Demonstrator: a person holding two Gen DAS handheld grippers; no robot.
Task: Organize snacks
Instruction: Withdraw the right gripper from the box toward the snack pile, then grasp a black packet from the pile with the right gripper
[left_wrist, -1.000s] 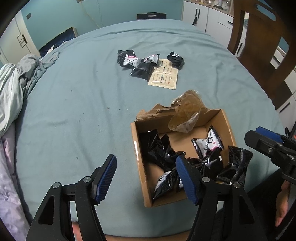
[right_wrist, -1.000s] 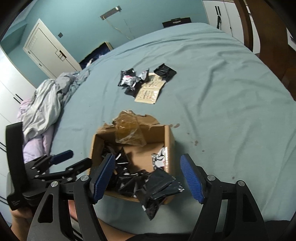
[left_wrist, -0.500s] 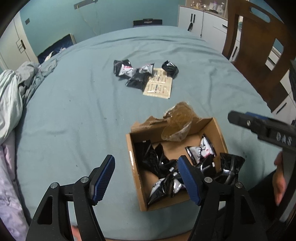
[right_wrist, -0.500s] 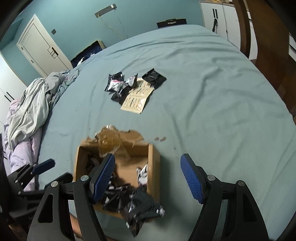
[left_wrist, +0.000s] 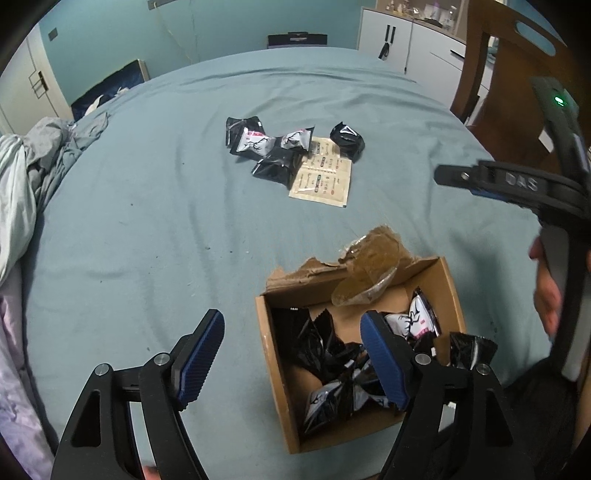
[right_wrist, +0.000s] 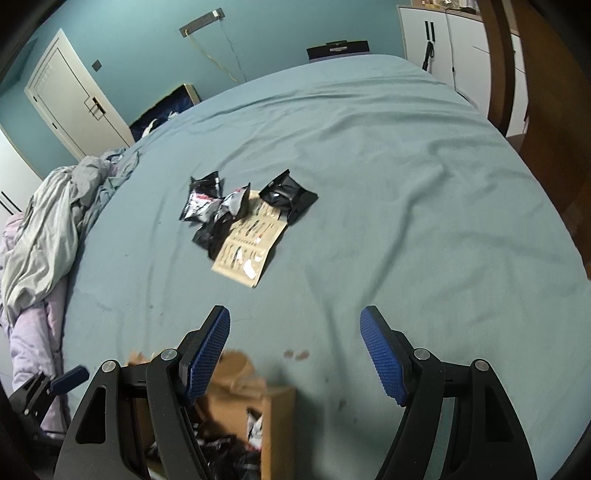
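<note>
The task is judged to be partly done. A torn cardboard box (left_wrist: 364, 343) is seen on the blue-green bed (left_wrist: 147, 221), close to the bed's near edge, and several dark snack packets (left_wrist: 325, 354) have already been gathered inside it; one black packet (left_wrist: 471, 350) is draped over the box's right wall rather than lying properly within. A crumpled piece of brown tape (left_wrist: 369, 269) is stuck at the box's torn far flap.

What is left is a small cluster toward the middle of the bed, well apart from the box: about four loose packets (left_wrist: 258, 142), one of them a separate black packet (left_wrist: 347, 140) just beside the others, and a flat beige sachet sheet (left_wrist: 321, 179) partly under them.

The left gripper (left_wrist: 291, 358) is held above the box's left wall with its jaws opening and nothing between the pads. The right gripper (right_wrist: 295, 354) is held released, empty, over bare sheet just beyond the box and aimed toward the loose cluster. It is judged that the remaining packets must still be fetched and boxed, and the overhanging packet tucked in.

A heap of crumpled bedding (right_wrist: 48, 221) lies at the bed's left edge.
</note>
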